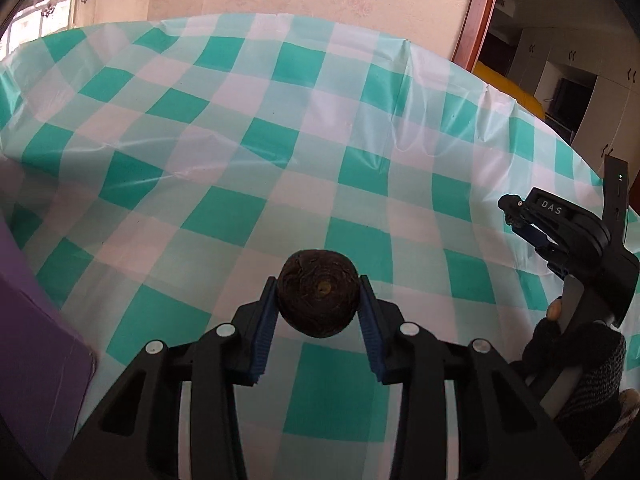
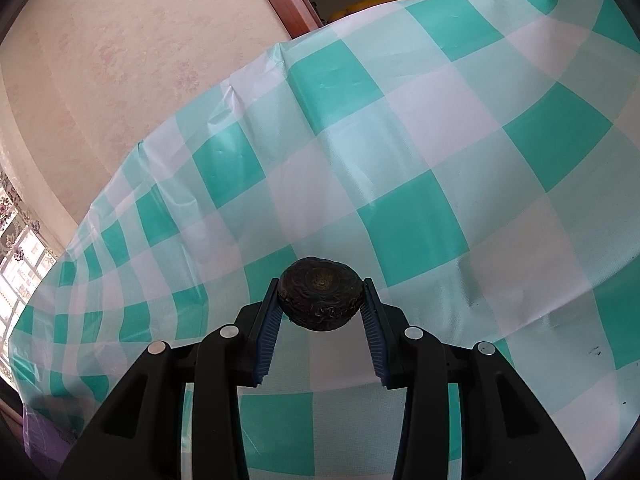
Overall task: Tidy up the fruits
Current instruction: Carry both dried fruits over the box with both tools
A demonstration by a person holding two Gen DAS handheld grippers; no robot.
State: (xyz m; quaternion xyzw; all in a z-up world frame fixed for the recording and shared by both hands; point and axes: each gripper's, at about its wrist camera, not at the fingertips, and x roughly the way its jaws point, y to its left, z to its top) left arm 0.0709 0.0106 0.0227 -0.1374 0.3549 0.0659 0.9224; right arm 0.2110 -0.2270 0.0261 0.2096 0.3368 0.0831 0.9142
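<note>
Two close fisheye views look forward along two hand-held grippers above a desk (image 1: 168, 184) covered with a shiny cloth in teal, pale green and white checks. In the left wrist view, the left gripper (image 1: 318, 300) has its jaws closed narrowly on a dark brown, rough-skinned round fruit (image 1: 317, 294), pinched between the blue ribbed pads (image 1: 267, 324) near their tips and held above the cloth. A small pale spot sits at the middle of its facing side. At the right edge of this view the right gripper (image 1: 516, 216) appears side-on, gripped by a hand in a dark knitted glove (image 1: 576, 364); a purple box (image 1: 36, 344) stands at the left edge. In the right wrist view, the right gripper (image 2: 320, 300) likewise holds a second dark round fruit (image 2: 321, 298), flatter in outline, clamped between its own blue pads (image 2: 269, 328) above the checked cloth. Behind the desk is a pale floral wall (image 2: 120, 60), with a red-brown door frame (image 1: 474, 12) and a yellow object (image 1: 516, 88) beyond the far edge.
</note>
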